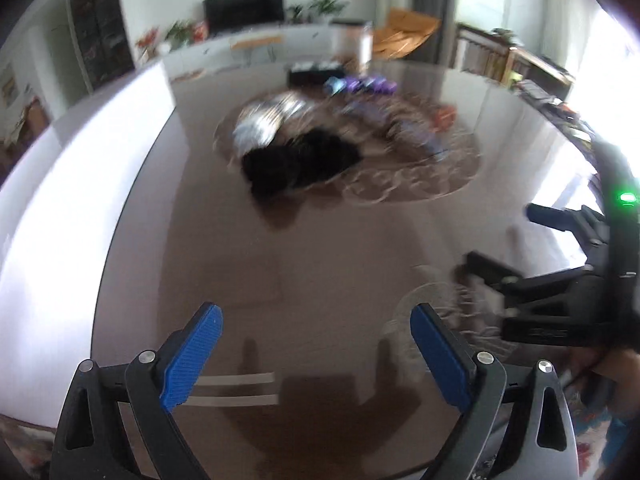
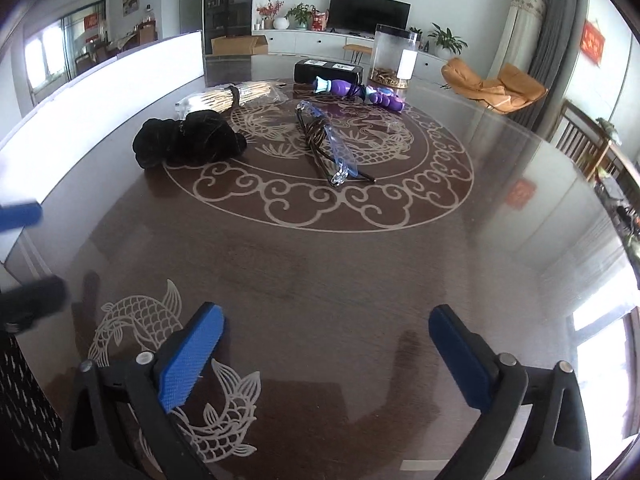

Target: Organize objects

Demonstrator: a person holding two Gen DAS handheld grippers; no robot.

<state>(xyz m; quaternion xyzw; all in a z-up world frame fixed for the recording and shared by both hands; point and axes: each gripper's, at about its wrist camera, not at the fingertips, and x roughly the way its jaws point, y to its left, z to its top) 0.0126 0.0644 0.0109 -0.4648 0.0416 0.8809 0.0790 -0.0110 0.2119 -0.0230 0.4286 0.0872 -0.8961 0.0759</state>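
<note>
On the round brown table (image 2: 320,264) lie a black cloth bundle (image 2: 188,138), a bagged bundle of pale sticks (image 2: 232,96), a clear bag with dark rods (image 2: 328,148) and purple toys (image 2: 360,90). A black box (image 2: 328,70) and a clear cylinder jar (image 2: 394,56) stand behind them. My right gripper (image 2: 326,354) is open and empty over the table's near edge. My left gripper (image 1: 316,354) is open and empty; its view is blurred, with the black bundle (image 1: 296,160) far ahead. The right gripper (image 1: 516,240) shows at that view's right side.
A white panel (image 2: 120,80) stands along the table's left side. A wooden chair (image 2: 588,148) is at the right. An orange lounge chair (image 2: 492,84), a TV cabinet with plants and a cardboard box stand behind the table.
</note>
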